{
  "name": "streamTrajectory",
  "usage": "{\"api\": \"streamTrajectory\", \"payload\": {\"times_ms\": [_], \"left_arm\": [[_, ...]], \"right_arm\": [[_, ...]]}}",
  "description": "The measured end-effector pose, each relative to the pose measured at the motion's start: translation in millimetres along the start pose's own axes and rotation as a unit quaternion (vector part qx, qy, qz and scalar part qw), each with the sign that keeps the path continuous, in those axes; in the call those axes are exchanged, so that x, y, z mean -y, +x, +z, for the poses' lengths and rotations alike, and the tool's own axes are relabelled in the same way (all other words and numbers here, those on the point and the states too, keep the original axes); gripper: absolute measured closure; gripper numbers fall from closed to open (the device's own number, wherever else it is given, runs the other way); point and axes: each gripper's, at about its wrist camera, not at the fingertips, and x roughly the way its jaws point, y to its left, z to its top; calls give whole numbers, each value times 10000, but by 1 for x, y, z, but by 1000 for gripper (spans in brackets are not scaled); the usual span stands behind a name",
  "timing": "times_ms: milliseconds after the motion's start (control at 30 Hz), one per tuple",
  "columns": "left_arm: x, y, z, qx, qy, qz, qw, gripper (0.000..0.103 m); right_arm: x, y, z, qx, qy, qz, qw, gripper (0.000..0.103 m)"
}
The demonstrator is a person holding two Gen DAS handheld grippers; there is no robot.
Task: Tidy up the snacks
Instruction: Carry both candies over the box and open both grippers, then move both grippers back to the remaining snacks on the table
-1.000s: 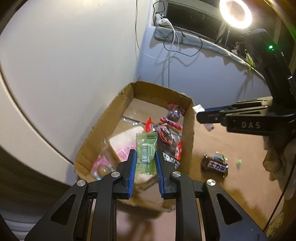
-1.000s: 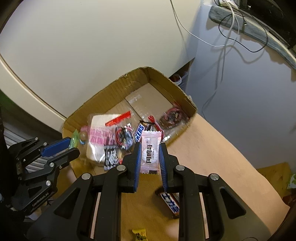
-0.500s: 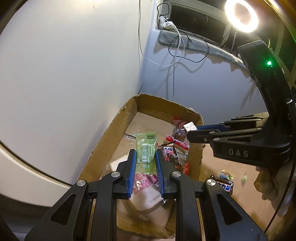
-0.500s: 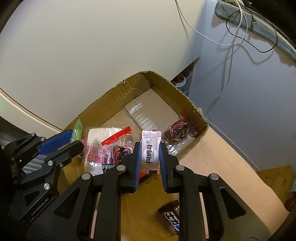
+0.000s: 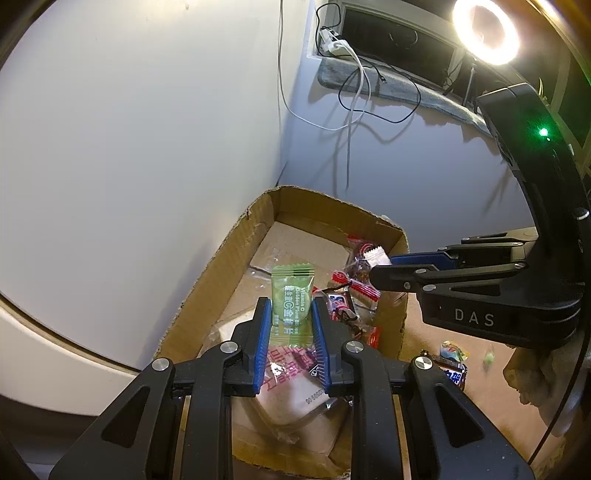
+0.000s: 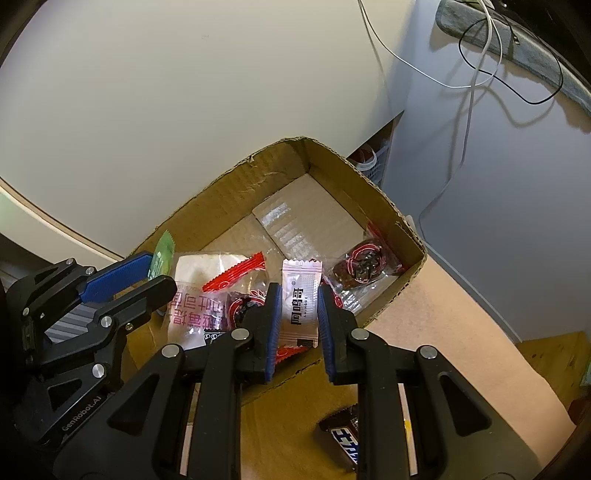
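L gripper [image 5: 288, 325] gripping green sachet [image 5: 291, 295] over cardboard box [image 5: 221, 266] | R gripper [image 6: 299, 317] gripping pink-white sachet [image 6: 301, 295] over box's near edge

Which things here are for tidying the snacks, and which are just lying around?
For the job:
- green packet, held in the left gripper
- pink-and-white packet, held in the right gripper
- cardboard box with snacks already inside
- chocolate bar on the table, outside the box

Just lying about:
- ring light
- cables on the wall
- grey ledge mat
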Motion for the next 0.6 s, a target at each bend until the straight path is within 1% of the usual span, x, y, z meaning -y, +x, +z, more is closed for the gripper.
{"api": "streamTrajectory", "payload": {"times_ms": [33,67,100,133,167,200,233,267,333,467,533,600], "left_arm": [[0,0,0,-4,-8,15,10000,78],[0,0,0,-4,-11,22,10000,76],[0,-1,0,0,-19,31,10000,71],[-1,-1,0,6,-25,40,10000,67],[-1,-2,0,14,-32,49,10000,67],[-1,-3,0,14,-37,48,10000,67],[-1,-4,-1,13,-37,51,10000,67],[-2,-5,-1,15,-33,60,10000,67],[-1,-6,-2,20,-33,68,10000,63],[0,-10,-1,58,-47,44,10000,60],[2,-14,-1,91,-35,27,9999,51],[4,-17,0,113,-12,24,9999,46]], "right_arm": [[-1,0,0,2,-4,-18,10000,79],[-1,-1,0,7,-9,-38,10000,74],[-1,-1,0,17,-12,-48,10000,71],[-1,-2,0,30,-18,-64,10000,60],[-1,-3,-1,50,-25,-90,9999,50],[-1,-4,-1,84,-33,-118,9999,47],[-1,-5,-1,103,-33,-137,9998,45],[-1,-6,-1,104,-26,-157,9998,45],[1,-7,-1,96,-15,-208,9997,44],[4,-12,-4,87,1,-283,9996,42],[6,-16,-6,94,12,-310,9995,42],[8,-20,-8,106,17,-331,9994,42]]}}
